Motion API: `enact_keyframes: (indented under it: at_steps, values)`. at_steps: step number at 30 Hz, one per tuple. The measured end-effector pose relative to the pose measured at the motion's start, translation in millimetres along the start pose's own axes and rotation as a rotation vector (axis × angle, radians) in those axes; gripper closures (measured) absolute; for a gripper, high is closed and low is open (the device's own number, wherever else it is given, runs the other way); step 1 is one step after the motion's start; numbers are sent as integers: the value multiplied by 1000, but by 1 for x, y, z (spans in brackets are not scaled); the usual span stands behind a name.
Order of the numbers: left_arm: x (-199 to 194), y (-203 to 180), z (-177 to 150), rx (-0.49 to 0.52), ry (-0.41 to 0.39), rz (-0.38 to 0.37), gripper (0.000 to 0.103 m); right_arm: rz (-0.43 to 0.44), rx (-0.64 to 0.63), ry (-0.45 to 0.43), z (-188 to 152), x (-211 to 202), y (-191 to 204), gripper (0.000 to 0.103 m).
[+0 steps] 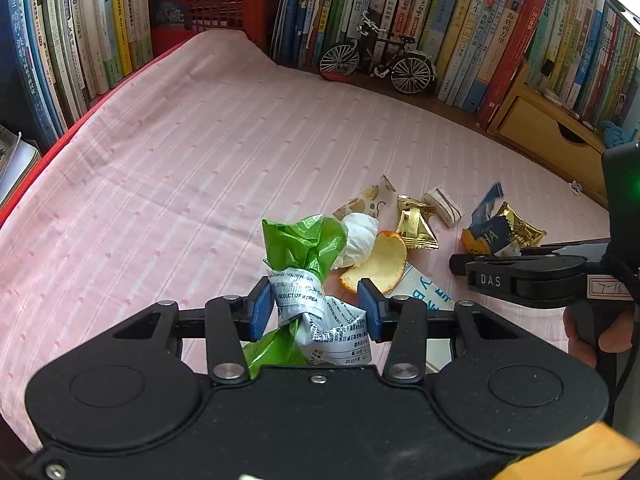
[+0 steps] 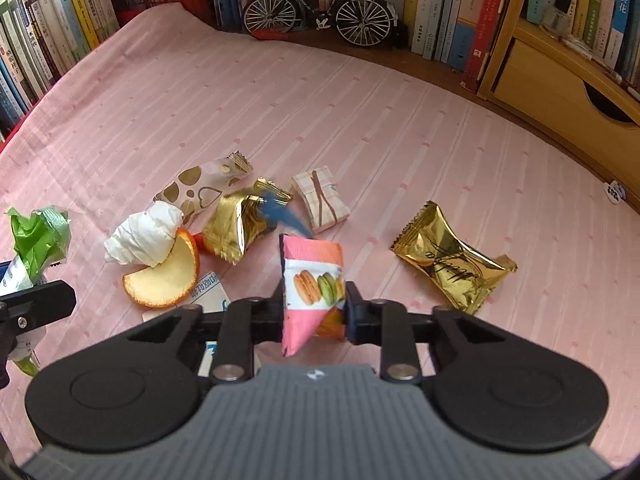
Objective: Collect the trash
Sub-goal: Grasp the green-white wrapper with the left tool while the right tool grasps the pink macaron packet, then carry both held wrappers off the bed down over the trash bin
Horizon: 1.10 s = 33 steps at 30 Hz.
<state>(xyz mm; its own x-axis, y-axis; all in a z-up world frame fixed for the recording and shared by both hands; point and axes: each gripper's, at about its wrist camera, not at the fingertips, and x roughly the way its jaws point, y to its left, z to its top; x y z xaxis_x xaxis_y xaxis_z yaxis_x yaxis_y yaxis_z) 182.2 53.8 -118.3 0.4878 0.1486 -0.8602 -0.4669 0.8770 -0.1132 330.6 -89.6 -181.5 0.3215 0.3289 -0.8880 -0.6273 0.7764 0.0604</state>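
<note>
Wrapper (image 2: pixel 310 288) base hidden behind housing

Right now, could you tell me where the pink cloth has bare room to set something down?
The pink cloth is bare on the left, between the wall of books and the model bicycle. It is crowded around the orange peel, white tissue and gold wrappers near both tongs.

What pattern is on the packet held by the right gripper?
Pink packet with printed macarons; clearest in the right wrist view.
</note>
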Motion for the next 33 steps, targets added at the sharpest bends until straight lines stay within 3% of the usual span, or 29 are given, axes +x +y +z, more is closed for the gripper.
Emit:
enact_keyframes:
  at_steps: [19,26,33]
  values:
    - [-34,-2,-20,32,-30,-73,60,16,138,-120,-38,-67,5,83]
    - [-72,7,-44,93,-65,-131,60,-23,191,-162,-72,-110,20,83]
    - [-117,45,-78,101,-73,-147,60,-29,217,-168,-110,-142,64,83]
